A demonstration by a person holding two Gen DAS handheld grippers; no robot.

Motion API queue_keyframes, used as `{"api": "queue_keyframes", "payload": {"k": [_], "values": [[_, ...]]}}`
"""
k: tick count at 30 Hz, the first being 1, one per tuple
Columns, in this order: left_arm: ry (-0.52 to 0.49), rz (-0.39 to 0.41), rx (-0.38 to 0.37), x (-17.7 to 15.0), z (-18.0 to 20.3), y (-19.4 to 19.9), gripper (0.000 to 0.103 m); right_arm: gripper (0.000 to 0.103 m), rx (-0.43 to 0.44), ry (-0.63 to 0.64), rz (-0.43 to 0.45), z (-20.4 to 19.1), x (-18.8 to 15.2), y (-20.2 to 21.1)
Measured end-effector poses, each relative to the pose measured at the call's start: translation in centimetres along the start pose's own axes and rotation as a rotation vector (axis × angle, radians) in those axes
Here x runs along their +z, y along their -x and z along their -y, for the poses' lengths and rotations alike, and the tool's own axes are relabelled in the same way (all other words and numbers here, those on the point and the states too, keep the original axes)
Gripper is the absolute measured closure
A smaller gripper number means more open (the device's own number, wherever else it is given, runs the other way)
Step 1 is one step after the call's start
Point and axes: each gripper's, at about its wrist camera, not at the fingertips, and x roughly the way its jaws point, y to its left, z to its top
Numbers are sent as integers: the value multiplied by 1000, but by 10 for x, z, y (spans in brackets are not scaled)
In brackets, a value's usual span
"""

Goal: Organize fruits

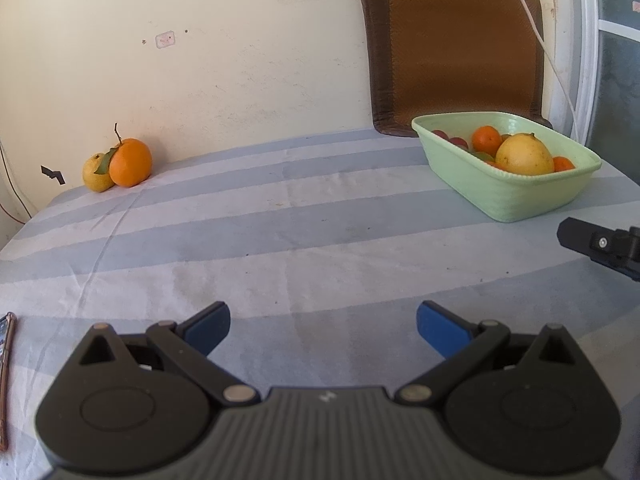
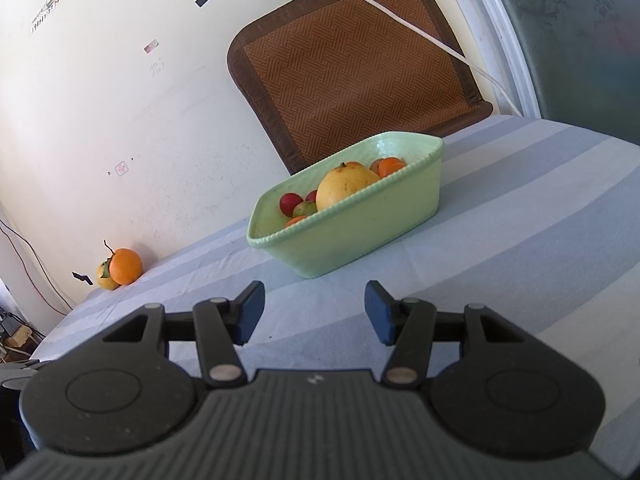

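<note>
A striped tablecloth [image 1: 320, 208] runs to a cream wall. The green basket [image 2: 360, 228] holds a big yellow fruit [image 2: 346, 190] among small ones; an orange [image 1: 130, 162] and yellow fruit [image 1: 95, 174] sit touching, well apart by the wall. Left gripper [image 1: 323, 330] and right gripper [image 2: 315, 312] both gape wide, empty.

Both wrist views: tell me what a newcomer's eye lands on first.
The pale green tub of fruit, on the striped tablecloth in front of a brown woven mat, with a big yellow fruit on top. Then the orange and small yellow fruit touching each other by the wall, far from the tub.
</note>
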Motion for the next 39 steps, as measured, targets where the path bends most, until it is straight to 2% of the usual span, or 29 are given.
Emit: {"api": "queue_keyframes", "payload": {"k": [8,15,24,39], "values": [[24,-33,22,1,-3,-4,0,45,-1,0,1,-1,0,0],[10,-19,30,0,-4,-2,0,45,-2,0,1,-1,0,0],[82,-90,-21,-3,-15,-11,0,45,-3,3,0,-1,0,-1],[68,-110,23,-2,-7,-10,0,45,8,-3,3,0,-1,0]]}}
